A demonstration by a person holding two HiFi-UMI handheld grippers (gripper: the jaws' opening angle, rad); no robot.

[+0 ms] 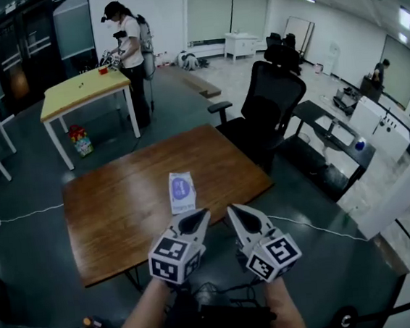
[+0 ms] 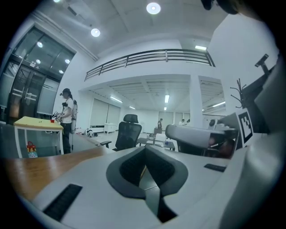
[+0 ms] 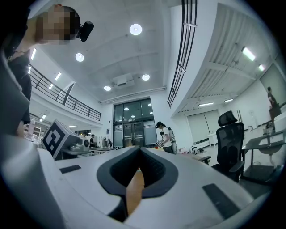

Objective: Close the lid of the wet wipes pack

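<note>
White wet wipes pack [image 1: 182, 192] lies flat on the wooden tabletop [image 1: 115, 205], just ahead of my left tool [image 1: 198, 218] and right tool [image 1: 238, 216], both pinched narrow on nothing, at its near edge.

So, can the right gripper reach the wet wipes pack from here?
Probably yes: nothing lies between the right gripper and the wet wipes pack, which sits uncovered on the table.

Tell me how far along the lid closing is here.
Done: nothing visible. The wet wipes pack lies flat on the wooden table, untouched; its lid is too small to read. In hand: nothing; the left tool and right tool hover short of it, jaws together, empty. Still to do: reach the pack and press the lid shut.
</note>
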